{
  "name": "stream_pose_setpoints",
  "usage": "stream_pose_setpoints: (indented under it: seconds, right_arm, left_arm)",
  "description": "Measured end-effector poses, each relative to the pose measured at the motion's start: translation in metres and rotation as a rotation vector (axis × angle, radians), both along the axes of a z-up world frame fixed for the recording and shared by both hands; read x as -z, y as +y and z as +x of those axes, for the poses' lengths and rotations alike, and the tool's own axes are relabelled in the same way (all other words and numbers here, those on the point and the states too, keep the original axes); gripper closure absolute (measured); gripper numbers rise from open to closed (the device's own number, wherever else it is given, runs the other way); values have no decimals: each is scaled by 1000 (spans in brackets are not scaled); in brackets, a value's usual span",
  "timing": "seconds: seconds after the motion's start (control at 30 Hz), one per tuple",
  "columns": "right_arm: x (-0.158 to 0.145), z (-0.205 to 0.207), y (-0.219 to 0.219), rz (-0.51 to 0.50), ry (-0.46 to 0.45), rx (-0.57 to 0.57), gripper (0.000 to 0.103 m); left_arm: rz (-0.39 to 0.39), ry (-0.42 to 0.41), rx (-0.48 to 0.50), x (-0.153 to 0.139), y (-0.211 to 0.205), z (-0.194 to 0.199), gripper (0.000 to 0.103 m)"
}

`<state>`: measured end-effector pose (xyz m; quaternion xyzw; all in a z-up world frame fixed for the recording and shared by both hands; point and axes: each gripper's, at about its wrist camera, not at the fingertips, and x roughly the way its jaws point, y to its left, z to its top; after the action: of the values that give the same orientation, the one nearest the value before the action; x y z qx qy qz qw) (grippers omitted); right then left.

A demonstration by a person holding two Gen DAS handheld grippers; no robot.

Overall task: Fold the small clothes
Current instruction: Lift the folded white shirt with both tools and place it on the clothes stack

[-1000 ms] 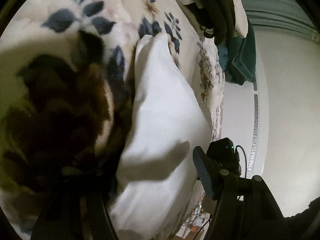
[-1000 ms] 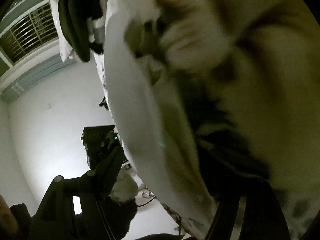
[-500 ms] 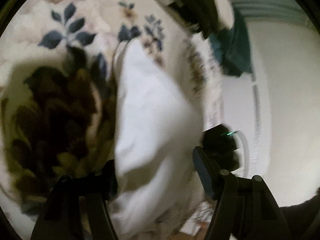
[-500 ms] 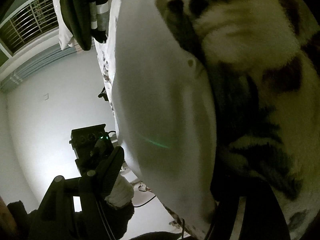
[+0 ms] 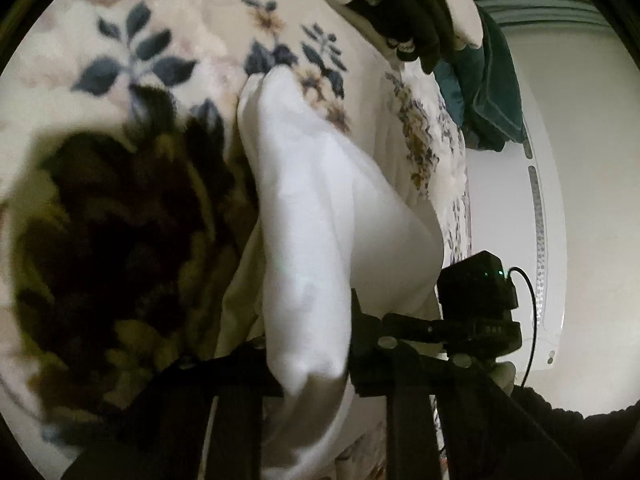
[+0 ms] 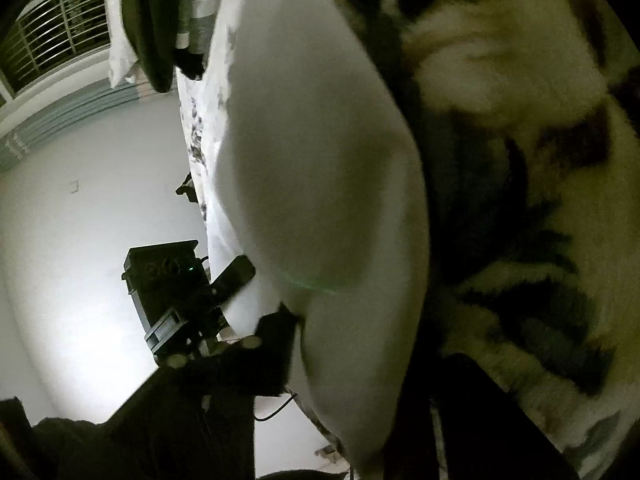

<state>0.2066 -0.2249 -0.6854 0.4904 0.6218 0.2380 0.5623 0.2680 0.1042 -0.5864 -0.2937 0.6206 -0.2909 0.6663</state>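
A cream floral blanket (image 5: 192,20) printed with dark blue leaves covers the bed, with a large dark brown and olive flower pattern (image 5: 120,248) blurred at the left of the left wrist view. Dark clothes (image 5: 404,12) and a teal garment (image 5: 492,92) lie bunched at the bed's far edge. Beyond, a pale wall (image 6: 100,184) meets a barred window (image 6: 52,40) in the right wrist view.

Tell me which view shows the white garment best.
The left wrist view: the white garment shows its folds and narrow far end against the floral blanket, running down between the jaws. The right wrist view shows only a blurred close-up bulge.
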Motion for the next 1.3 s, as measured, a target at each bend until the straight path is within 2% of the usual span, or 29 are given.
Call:
stream_pose_setpoints:
  seconds: [0.23,0.47,0.6,0.7,0.87,0.93,1.0,1.07,1.13,1.2,1.23,1.3]
  right_arm:
    - [-53,19,3,-45,-64,-3,88]
    - [-137,86,7,-94,-169,-31,88]
    - [-187,131,-5,-118,-248,-30,88]
    - [-236,200,-7,-145,-337,-30,88]
    - [-294,311,-11,-176,-482,-23,88]
    - [-302,358,-12,-185,-521,-22,88]
    - [-296,392,-7,-194,-528,-26,88]
    - [-274,420,-8,-209,-495,-30,88]
    - [-241,444,6,-250,-432,-50,88]
    - [-213,441,6,-301,-379,-77,88]
    - [-205,443,4,-307,-360,-84,88]
    - [-195,444,0,-305,-325,-93,87]
  left_arm:
    - [-13,-34,-27,-39,0,7,90]
    - [-35,-125,-41,-111,-7,52,90]
    - [-56,-206,-75,-160,-14,106,90]
    - [-70,-289,-101,-202,-19,160,90]
    - [-59,-434,-133,-256,-28,270,90]
    - [-44,-470,-144,-260,-32,310,90]
    - [-29,-475,-152,-251,-28,336,90]
    - [4,-452,-167,-225,-23,357,90]
    - [38,-387,-177,-186,-19,367,90]
    - [68,-311,-176,-152,-18,370,90]
    - [71,-284,-178,-139,-16,368,86]
    - [58,-256,-186,-129,-13,361,85]
